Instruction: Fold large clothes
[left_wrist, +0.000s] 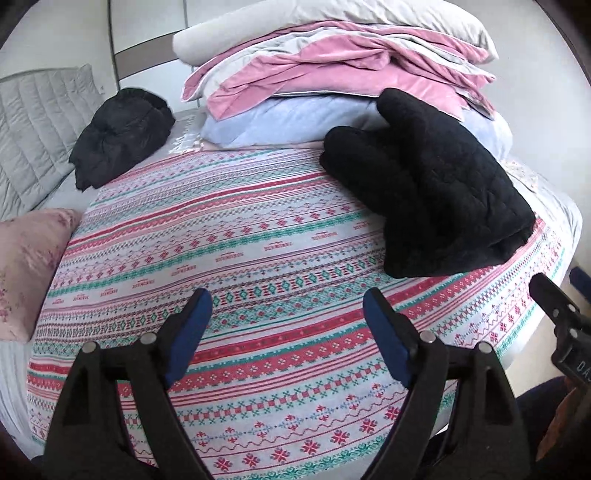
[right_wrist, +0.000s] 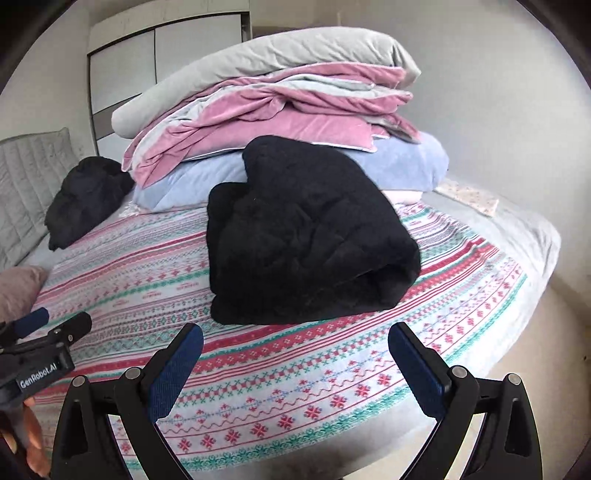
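At far left of the patterned pink-and-teal striped bed (right_wrist: 295, 373), a crumpled black garment (right_wrist: 86, 199) lies by the grey quilted headboard (right_wrist: 26, 192). Left gripper (left_wrist: 286, 325): spread, nothing between. Centre: folded black quilted coat (right_wrist: 306, 236) resting against the stacked pink, grey and blue bedding (right_wrist: 280, 122). Right gripper (right_wrist: 295, 365): spread, holding nothing.

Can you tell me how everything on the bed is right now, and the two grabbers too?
Left gripper: open, empty.
Right gripper: open, empty.
Black quilted garment: folded.
Other black garment: crumpled.
Bedding pile: stacked.
Patterned sheet: spread flat.
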